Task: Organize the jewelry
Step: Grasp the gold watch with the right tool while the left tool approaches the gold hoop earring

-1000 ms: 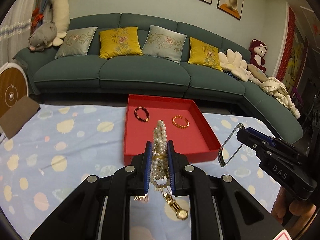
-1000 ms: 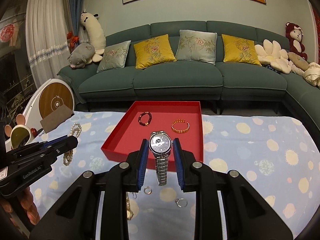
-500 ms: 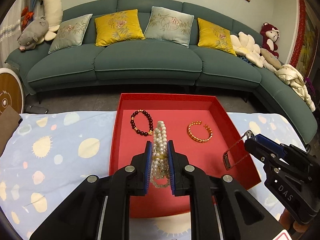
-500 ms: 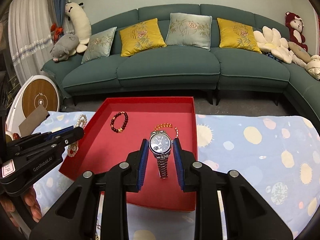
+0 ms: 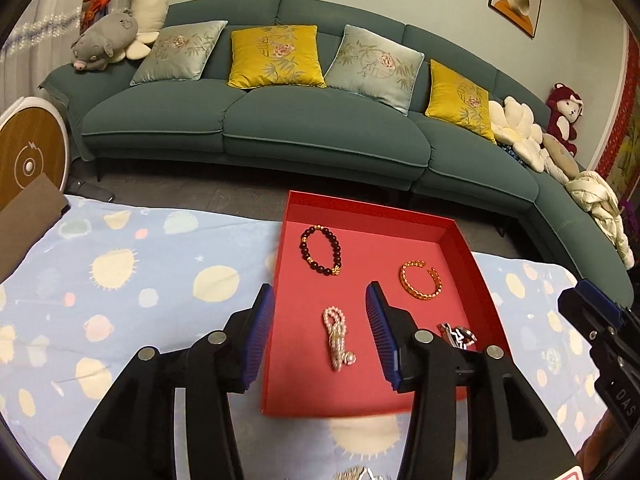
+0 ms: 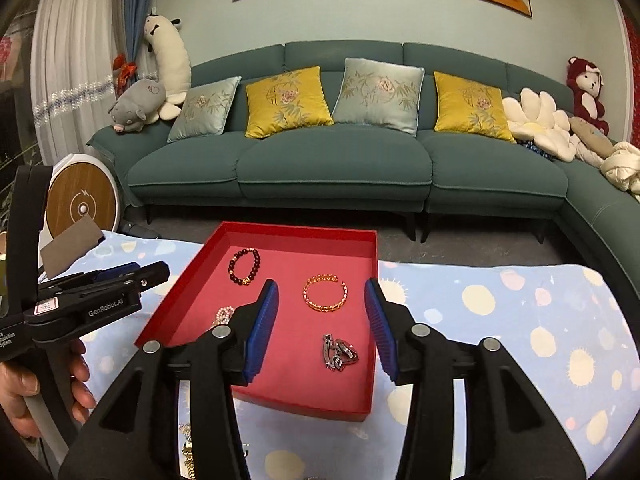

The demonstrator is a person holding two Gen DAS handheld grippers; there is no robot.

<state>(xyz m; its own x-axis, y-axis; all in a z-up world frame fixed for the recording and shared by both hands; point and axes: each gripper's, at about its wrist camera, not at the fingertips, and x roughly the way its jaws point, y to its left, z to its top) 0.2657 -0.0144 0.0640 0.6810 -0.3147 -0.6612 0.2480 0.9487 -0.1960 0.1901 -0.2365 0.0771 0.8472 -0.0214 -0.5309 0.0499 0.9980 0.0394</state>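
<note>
A red tray (image 5: 484, 280) (image 6: 376, 280) lies on the spotted cloth. In it are a dark bead bracelet (image 5: 321, 250) (image 6: 244, 266), a gold bangle (image 5: 421, 280) (image 6: 325, 293), a pearl necklace (image 5: 337, 338) (image 6: 225, 314) and a silver watch (image 6: 338, 352) (image 5: 456, 334). My left gripper (image 5: 320, 328) is open and empty above the pearls. My right gripper (image 6: 320, 320) is open and empty above the watch. Each gripper shows at the edge of the other's view.
A green sofa (image 6: 340, 160) with cushions stands beyond the table. A gold chain (image 6: 188, 452) lies on the cloth (image 6: 520, 320) near the front edge, left of my right gripper. A brown card (image 5: 28, 216) and a round wooden disc (image 5: 28, 156) are at the far left.
Both grippers opened. The pearl necklace dropped from my left gripper and the watch from my right gripper into the red tray. Both grippers pulled back slightly.
</note>
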